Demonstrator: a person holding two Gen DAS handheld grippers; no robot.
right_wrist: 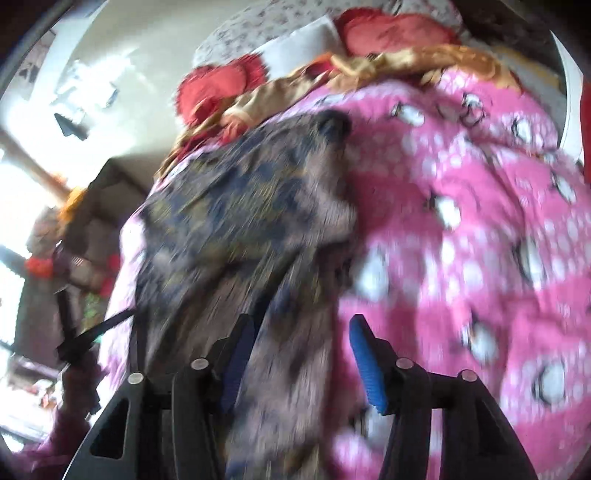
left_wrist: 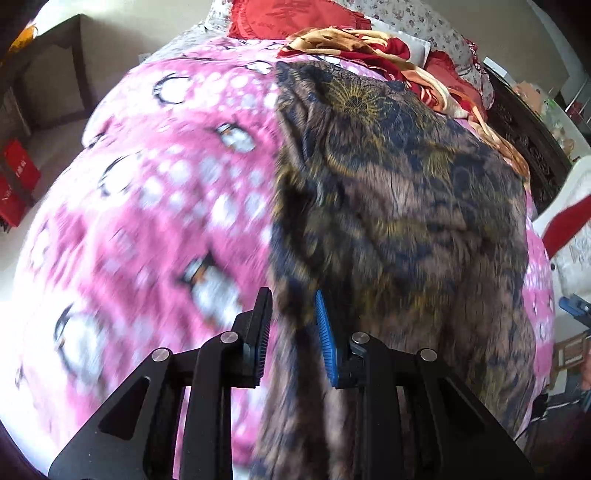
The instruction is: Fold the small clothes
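- Bedding covers nearly all of both views: a pink quilt (left_wrist: 155,206) printed with white dots and penguins, spread over a bed and lit brightly.
- Pillows sit at the far end: a red pillow (left_wrist: 291,18) and a floral pillow (left_wrist: 417,22), with a crumpled red-and-gold blanket (left_wrist: 373,44) just in front of them.
- Dark carved bed frame (left_wrist: 524,144) runs along the right edge in the left wrist view; pale floor and a red box (left_wrist: 16,181) show at the left, beside a dark table (left_wrist: 51,70).
- Brown garment (left_wrist: 399,206), patterned in navy and gold, lies on the quilt. Its long axis runs from the grippers toward the pillows, and its narrow far end (right_wrist: 330,123) points at the blanket.
- Near end of the garment hangs down over the bed's edge toward both cameras; motion blur hides finer folds.
- Left gripper (left_wrist: 293,332) has its jaws apart, with a strip of the garment's left edge lying in the gap; neither pad visibly presses it.
- Right gripper (right_wrist: 303,354) is spread wider, the garment's right-hand strip passing between its jaws and lying closer to the left pad (right_wrist: 236,362); blur prevents telling whether that pad touches the cloth.
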